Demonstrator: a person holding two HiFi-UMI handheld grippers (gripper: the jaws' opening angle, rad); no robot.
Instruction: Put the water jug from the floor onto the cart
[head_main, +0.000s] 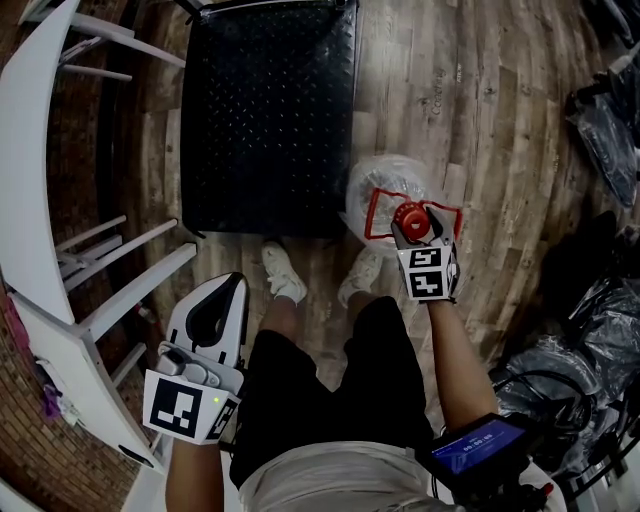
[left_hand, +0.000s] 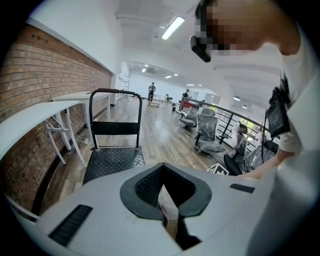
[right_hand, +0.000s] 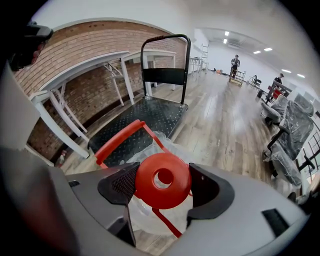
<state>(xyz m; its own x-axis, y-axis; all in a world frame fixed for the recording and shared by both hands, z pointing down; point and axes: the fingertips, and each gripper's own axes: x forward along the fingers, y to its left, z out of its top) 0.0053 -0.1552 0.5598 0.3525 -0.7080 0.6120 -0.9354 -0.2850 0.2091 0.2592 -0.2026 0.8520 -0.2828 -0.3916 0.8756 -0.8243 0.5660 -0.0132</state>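
The water jug (head_main: 385, 185) is clear, with a red frame handle (head_main: 375, 215) and a red cap (head_main: 410, 216). It stands on the wood floor by the near right corner of the black cart (head_main: 265, 110). My right gripper (head_main: 420, 228) points down onto its top. In the right gripper view both black pads (right_hand: 120, 185) lie against the sides of the cap (right_hand: 163, 180), so the right gripper (right_hand: 163, 184) is shut on it. The cart deck (right_hand: 145, 117) lies just beyond. My left gripper (head_main: 228, 283) hangs by my left leg, shut and empty (left_hand: 162, 167), facing the cart (left_hand: 112, 160).
White tables (head_main: 30, 150) line the brick wall left of the cart. My two shoes (head_main: 285, 275) stand at the cart's near edge, next to the jug. Plastic-wrapped chairs and dark bags (head_main: 600, 120) crowd the right side. The cart's upright push handle (right_hand: 165, 40) is at its far end.
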